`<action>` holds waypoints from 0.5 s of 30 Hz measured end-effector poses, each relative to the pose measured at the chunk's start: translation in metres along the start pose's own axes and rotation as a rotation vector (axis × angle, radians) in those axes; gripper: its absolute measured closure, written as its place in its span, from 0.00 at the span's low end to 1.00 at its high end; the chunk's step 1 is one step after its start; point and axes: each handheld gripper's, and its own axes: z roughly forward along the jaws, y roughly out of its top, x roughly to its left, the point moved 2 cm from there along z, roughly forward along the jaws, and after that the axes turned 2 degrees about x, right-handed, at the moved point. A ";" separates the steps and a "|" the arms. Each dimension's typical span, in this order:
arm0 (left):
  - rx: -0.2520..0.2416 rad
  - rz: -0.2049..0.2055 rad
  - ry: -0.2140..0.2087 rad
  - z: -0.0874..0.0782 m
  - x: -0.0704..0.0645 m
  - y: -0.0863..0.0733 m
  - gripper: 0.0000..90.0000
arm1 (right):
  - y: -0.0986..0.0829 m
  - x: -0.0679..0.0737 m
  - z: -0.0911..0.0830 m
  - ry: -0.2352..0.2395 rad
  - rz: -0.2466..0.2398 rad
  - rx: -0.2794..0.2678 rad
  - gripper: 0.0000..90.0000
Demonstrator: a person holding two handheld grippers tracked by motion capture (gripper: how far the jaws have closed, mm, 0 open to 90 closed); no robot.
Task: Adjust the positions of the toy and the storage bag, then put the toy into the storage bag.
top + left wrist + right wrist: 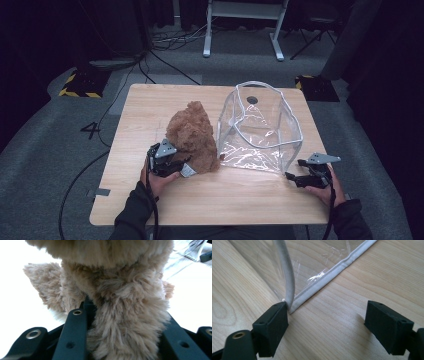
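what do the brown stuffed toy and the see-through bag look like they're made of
Stuffed toy: seemingly plush synthetic fur, matte; long shaggy brown fibres. Bag: probably clear soft plastic such as vinyl, glossy; it creases and glints, with pale, likely fabric, piping along its edges.

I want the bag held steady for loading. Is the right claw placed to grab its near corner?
Probably yes. The right claw is open on the table, one pad touching the bag at its corner seam, nothing between them; it would need to shift slightly to straddle the seam.
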 end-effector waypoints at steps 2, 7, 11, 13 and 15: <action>-0.003 0.001 0.003 -0.001 0.000 0.000 0.74 | 0.000 0.000 0.000 0.000 0.000 0.000 0.20; -0.021 0.004 0.011 -0.002 -0.004 0.002 0.77 | 0.000 0.000 0.000 0.000 -0.001 0.000 0.20; -0.031 0.024 0.020 -0.003 -0.007 0.002 0.80 | 0.000 0.000 0.000 0.000 -0.001 0.000 0.20; -0.039 0.034 0.022 -0.004 -0.009 0.003 0.81 | 0.000 0.000 0.000 0.000 0.000 0.000 0.20; -0.050 0.038 0.023 -0.006 -0.011 0.004 0.82 | 0.000 0.000 0.000 0.001 -0.001 0.000 0.20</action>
